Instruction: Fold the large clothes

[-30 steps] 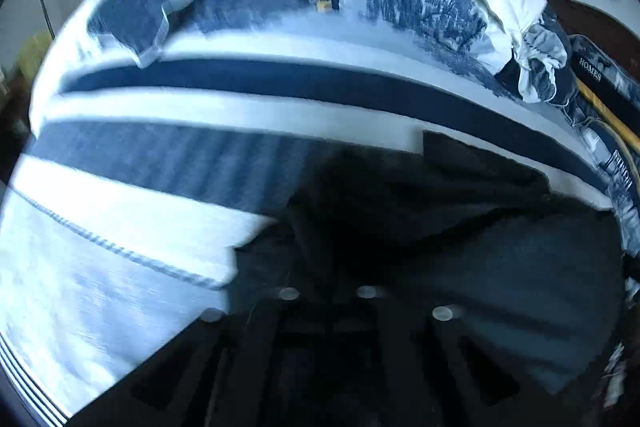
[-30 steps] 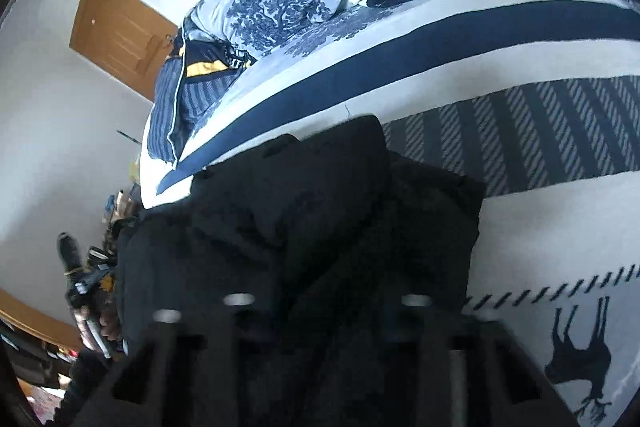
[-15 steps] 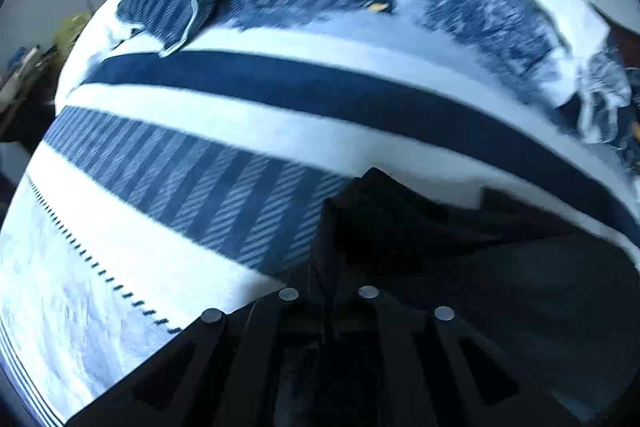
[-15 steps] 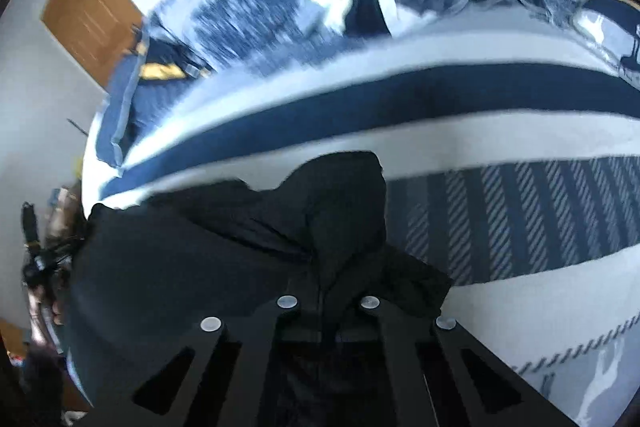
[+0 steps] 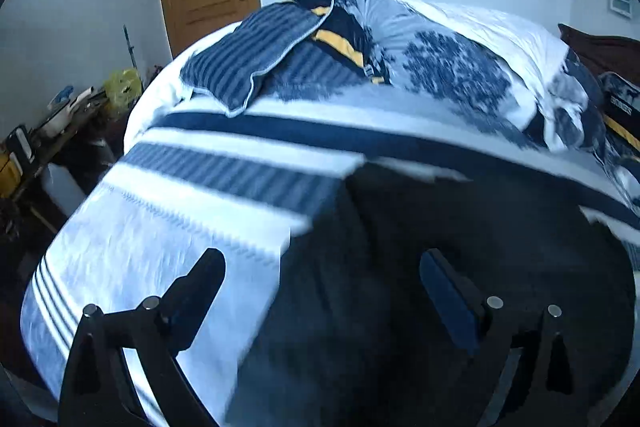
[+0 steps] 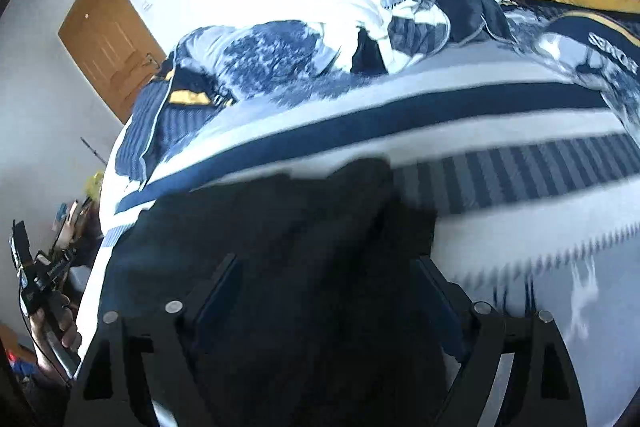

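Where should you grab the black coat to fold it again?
Probably by its far edge, where the black coat ends on the striped blanket. Come from above: the cloth lies flat, so only an edge gives something to pinch. Both the left gripper and right gripper are opening, nothing clamped.
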Demonstrator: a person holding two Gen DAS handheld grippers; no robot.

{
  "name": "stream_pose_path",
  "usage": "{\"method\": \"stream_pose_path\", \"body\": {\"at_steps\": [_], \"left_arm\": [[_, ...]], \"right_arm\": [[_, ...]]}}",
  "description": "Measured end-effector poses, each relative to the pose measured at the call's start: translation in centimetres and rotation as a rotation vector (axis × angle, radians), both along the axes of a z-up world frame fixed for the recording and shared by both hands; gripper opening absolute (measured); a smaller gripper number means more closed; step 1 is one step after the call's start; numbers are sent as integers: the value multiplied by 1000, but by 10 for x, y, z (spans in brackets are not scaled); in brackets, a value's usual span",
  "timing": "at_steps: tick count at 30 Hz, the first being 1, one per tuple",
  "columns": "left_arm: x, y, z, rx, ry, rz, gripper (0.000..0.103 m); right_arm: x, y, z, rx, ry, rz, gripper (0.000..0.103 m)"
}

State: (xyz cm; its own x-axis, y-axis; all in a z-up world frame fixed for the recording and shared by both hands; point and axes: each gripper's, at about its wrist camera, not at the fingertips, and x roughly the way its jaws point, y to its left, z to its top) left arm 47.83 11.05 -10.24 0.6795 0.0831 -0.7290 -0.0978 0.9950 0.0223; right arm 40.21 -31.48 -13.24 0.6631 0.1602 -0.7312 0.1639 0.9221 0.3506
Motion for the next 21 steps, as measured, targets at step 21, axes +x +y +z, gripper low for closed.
{"method": "stream_pose_path", "body": {"at_steps": [21], "left_arm": [[-90, -64, 1, 44, 10, -12, 98]], "right_arm": [[-42, 68, -7, -103, 0, 110, 88]]}}
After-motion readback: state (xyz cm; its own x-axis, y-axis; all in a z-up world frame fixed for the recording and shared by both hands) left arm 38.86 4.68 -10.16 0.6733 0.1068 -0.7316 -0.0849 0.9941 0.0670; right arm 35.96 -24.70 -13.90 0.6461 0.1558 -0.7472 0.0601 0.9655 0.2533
